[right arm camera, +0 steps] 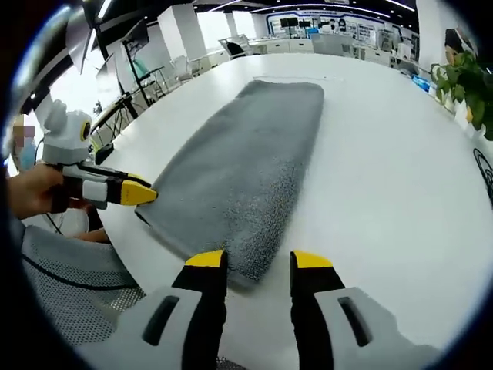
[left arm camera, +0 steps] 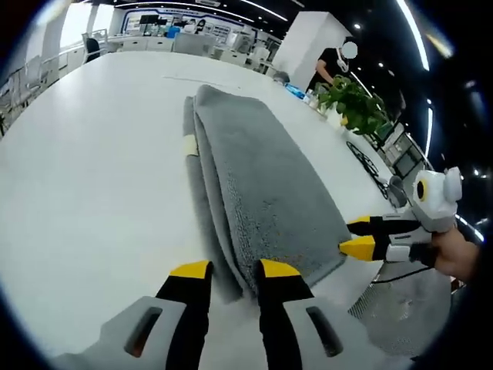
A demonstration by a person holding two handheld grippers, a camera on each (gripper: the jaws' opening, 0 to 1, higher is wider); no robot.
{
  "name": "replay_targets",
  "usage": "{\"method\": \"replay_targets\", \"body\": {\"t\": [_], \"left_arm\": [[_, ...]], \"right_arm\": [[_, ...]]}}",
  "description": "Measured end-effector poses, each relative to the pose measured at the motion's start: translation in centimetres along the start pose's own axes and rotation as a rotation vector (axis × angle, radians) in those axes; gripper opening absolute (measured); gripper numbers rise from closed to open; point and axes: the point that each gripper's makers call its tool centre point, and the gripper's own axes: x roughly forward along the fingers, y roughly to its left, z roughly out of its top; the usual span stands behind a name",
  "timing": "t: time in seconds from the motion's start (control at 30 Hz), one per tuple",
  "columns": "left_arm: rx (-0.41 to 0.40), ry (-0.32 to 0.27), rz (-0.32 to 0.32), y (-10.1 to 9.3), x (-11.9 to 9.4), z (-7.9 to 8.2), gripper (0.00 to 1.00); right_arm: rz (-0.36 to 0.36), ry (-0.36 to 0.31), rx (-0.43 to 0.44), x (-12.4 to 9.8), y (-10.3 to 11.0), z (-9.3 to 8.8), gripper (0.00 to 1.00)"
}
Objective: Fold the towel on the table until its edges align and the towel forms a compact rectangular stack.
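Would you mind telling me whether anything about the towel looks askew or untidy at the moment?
The fold is slightly uneven: in the left gripper view, the grey towel has lower layers sticking out past the top layer along one long side, with a small pale tag poking out there. Otherwise it lies flat on the white table.

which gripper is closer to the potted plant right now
Right. The right gripper sits at the grey towel's near corner on the side of the potted plant; the left gripper sits at the towel's opposite near corner, farther from it.
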Motion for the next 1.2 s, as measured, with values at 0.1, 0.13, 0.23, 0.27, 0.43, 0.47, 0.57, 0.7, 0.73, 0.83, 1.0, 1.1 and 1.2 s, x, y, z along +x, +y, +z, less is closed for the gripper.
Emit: {"method": "replay_targets", "body": {"t": [0.1,0.13,0.23,0.27,0.43,0.47,0.57,0.7,0.73,0.83,1.0,1.1,1.2], "left_arm": [[-0.036,0.017,-0.021,-0.7,-0.1,-0.4,0.17],[-0.04,0.01,-0.023,-0.5,0.1,-0.2,0.14],[-0.022,0.011,-0.027,-0.4,0.4,-0.2,0.11],[-0.022,0.01,-0.028,-0.8,0.1,-0.1,0.1],[-0.077,0.016,-0.075,-1.4,-0.3,0.0,0.07],[-0.064,0.019,-0.091,-1.0,-0.2,0.1,0.07],[-0.048,0.029,-0.118,-2.0,-1.1,0.0,0.06],[-0.046,0.035,-0.152,-2.0,-1.6,-0.3,0.06],[-0.049,0.037,-0.157,-2.6,-2.2,-0.4,0.06],[-0.06,0.048,-0.18,-3.0,-2.6,-0.8,0.05],[-0.068,0.045,-0.2,-4.1,-4.1,-1.1,0.05],[-0.097,0.043,-0.224,-4.8,-5.1,-1.1,0.05],[-0.118,0.022,-0.249,-5.8,-6.4,-0.8,0.05]], "right_arm": [[0.011,-0.004,0.017,0.1,0.3,0.3,0.18],[0.011,-0.002,0.004,0.0,0.4,0.3,0.18],[0.026,-0.009,0.008,-0.1,0.6,0.5,0.13],[0.028,-0.014,0.014,-0.3,0.6,0.6,0.11],[0.047,-0.017,0.021,-0.6,0.6,0.6,0.07],[0.051,-0.016,0.018,-1.1,0.8,0.7,0.07],[0.073,-0.016,0.029,-1.6,1.2,0.5,0.06],[0.099,-0.012,0.045,-2.5,1.7,0.1,0.06],[0.105,-0.014,0.049,-2.7,1.8,0.1,0.06],[0.122,-0.017,0.07,-3.7,2.5,-0.2,0.06],[0.145,-0.022,0.08,-5.3,3.2,-0.4,0.06],[0.161,-0.029,0.091,-6.2,3.6,-0.2,0.06],[0.183,-0.038,0.126,-7.5,4.3,-0.2,0.05]]}}
